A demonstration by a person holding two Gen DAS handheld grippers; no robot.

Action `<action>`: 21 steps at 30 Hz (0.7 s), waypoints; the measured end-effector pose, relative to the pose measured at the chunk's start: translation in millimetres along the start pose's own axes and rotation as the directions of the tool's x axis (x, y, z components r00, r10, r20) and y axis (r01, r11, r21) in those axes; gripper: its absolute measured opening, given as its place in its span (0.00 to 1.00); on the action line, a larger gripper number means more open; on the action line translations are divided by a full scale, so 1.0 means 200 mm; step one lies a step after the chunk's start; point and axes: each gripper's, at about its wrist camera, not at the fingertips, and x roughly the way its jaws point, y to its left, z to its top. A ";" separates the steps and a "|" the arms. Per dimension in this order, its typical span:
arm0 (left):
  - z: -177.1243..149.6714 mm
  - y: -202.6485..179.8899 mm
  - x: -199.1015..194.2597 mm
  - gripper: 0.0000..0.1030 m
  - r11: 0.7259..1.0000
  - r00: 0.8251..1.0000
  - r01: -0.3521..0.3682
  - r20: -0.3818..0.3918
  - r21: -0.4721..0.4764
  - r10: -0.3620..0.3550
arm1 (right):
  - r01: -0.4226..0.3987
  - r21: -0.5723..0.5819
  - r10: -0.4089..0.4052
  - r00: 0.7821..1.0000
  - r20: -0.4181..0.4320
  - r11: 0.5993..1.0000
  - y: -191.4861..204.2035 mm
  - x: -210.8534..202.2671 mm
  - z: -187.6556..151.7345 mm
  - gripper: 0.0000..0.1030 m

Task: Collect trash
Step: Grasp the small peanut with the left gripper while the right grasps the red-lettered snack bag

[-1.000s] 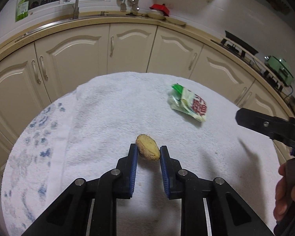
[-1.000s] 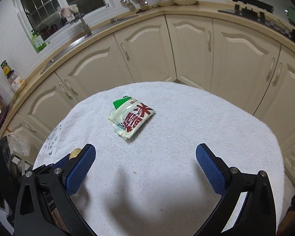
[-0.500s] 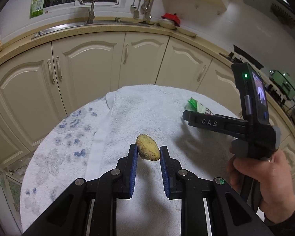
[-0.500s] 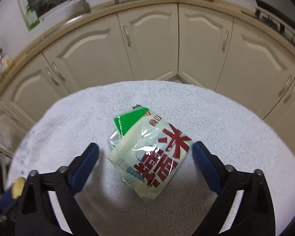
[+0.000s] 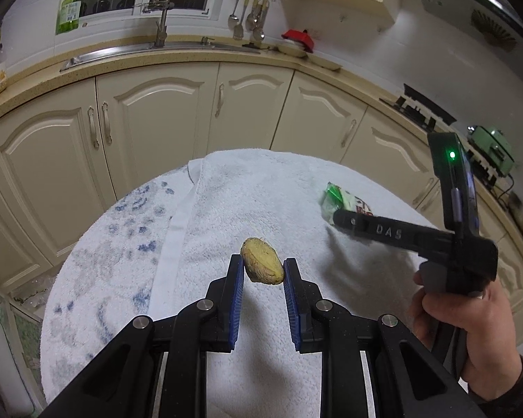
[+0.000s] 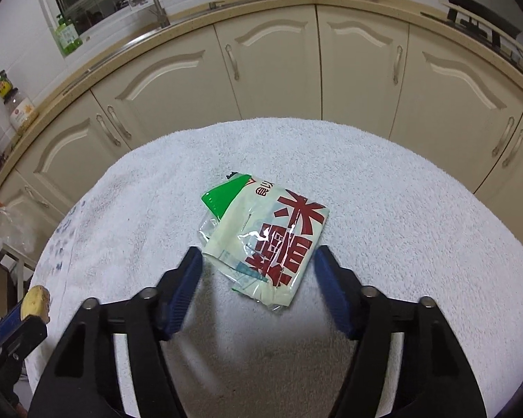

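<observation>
Right wrist view shows the right tool [image 6: 258, 268] spread wide and opening, its blue pads flanking the near end of the snack wrapper [image 6: 266, 240] without pressing it. That wrapper lies on the towel-covered desk [image 6: 418, 230], long axis running from 11 to 5 o'clock. At 8 o'clock, the left tool [image 5: 263, 275] stays clamped narrow on a yellowish scrap [image 5: 261, 265].

Home kitchen. Cream panelled cabinets [image 5: 150, 122] are ranged under a curved speckled worktop [image 6: 177, 35]; a sink tap [image 5: 162, 24] is set at the far window, utensils [image 5: 247, 17] are hung beside, a hob [image 5: 422, 108] is placed far right.
</observation>
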 end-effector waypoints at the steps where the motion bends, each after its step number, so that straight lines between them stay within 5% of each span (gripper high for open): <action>1: -0.01 0.00 -0.02 0.18 1.000 1.000 -0.002 0.003 0.000 0.002 | 0.000 0.015 -0.001 1.000 0.026 1.000 0.01 -0.02 0.01 0.92; 5: -0.03 0.01 -0.07 0.18 1.000 1.000 -0.011 0.005 -0.002 0.011 | 0.026 0.018 -0.027 1.000 0.015 0.999 0.07 0.05 0.07 0.95; 9: -0.02 0.00 -0.13 0.18 1.000 1.000 -0.017 0.018 0.003 0.017 | 0.081 -0.022 -0.081 0.997 -0.002 0.996 0.12 0.15 0.07 0.72; 21: -0.04 -0.06 -0.28 0.18 1.000 0.999 -0.004 0.050 0.030 0.002 | -0.051 0.003 0.051 0.998 0.044 0.999 -0.03 -0.18 -0.22 0.71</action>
